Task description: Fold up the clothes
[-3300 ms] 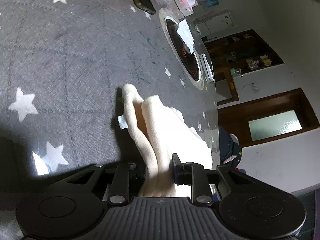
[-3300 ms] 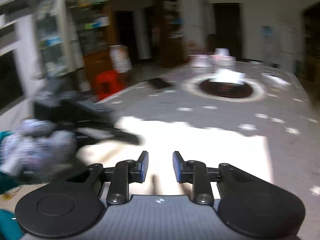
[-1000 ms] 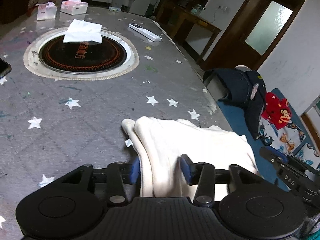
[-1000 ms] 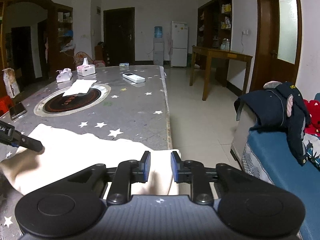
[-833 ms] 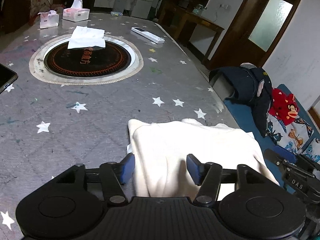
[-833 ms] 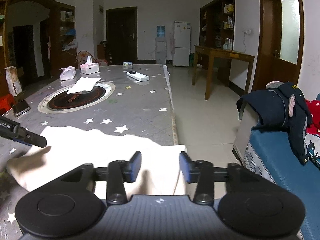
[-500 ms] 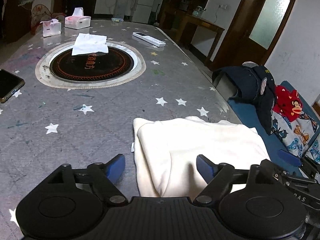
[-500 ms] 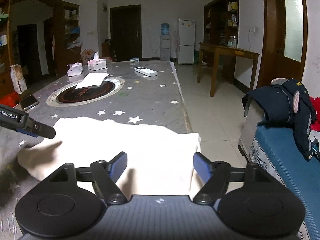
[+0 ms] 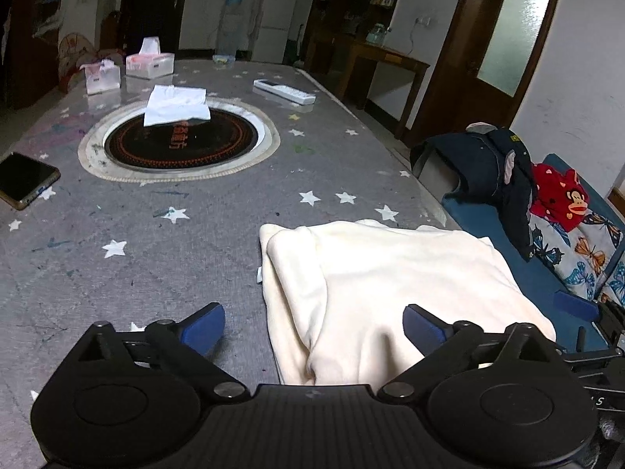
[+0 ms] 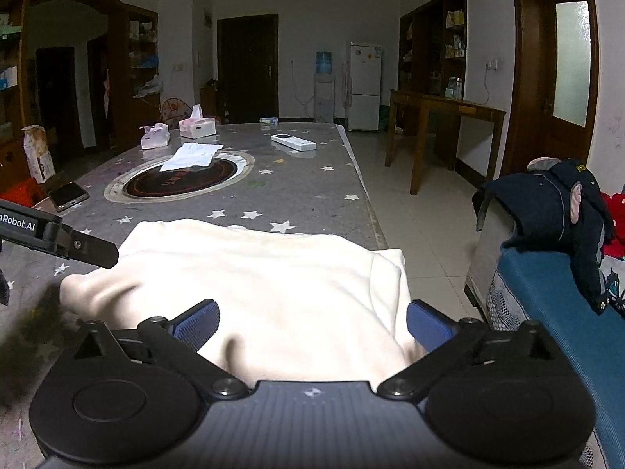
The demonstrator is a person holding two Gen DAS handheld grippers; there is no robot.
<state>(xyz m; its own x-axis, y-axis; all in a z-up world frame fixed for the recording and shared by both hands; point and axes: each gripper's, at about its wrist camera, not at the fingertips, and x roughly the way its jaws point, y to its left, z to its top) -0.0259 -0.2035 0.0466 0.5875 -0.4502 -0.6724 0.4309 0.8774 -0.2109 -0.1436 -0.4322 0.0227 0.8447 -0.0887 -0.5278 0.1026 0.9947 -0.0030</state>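
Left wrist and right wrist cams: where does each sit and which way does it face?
Left wrist: on the left gripper, angled down over the cream garment's left end; own open fingers and the right gripper's tip at right show.
Right wrist: on the right gripper, facing along the table over the garment's right end; own open fingers, left gripper at left.
Shared: garment, round mat, remote.

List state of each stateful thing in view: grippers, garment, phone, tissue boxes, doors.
left gripper: open, jaws just opened, off the cloth
right gripper: open, jaws just opened, nothing gripped
cream garment: folded, lying flat at table edge
phone: screen dark, flat on table
tissue boxes: tissue sticking out
glass-panel door: closed
dark door: closed
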